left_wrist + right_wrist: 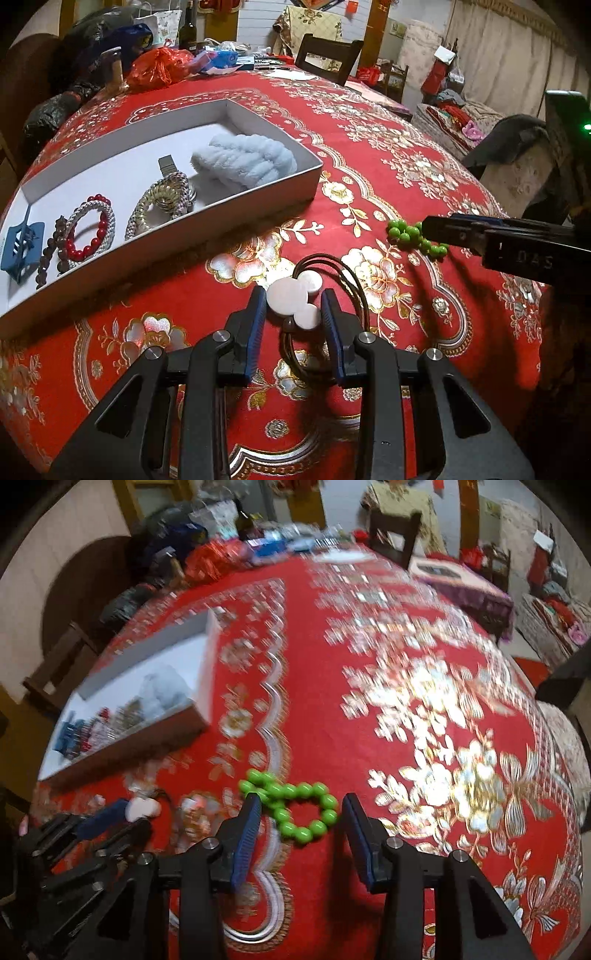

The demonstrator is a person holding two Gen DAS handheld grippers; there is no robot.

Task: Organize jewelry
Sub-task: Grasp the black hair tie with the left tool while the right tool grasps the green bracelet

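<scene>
Green beads [295, 805] (red floral tablecloth [369, 664])

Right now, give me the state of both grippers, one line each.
Left gripper: closed around the white-disc hair tie, though pad contact is unclear.
Right gripper: open, straddling the green bead bracelet on the tablecloth, not gripping it.

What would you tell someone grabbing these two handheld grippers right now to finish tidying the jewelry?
Left gripper: jaws around the white-disc hair tie on the tablecloth; grip not certain.
Right gripper: open, jaws either side of the green bead bracelet, not yet gripped.
Done: white box already holds the blue claw clip, red bead bracelet, spiral hair ties and blue scrunchie.
Left: move the hair tie and green bracelet into the box.
</scene>
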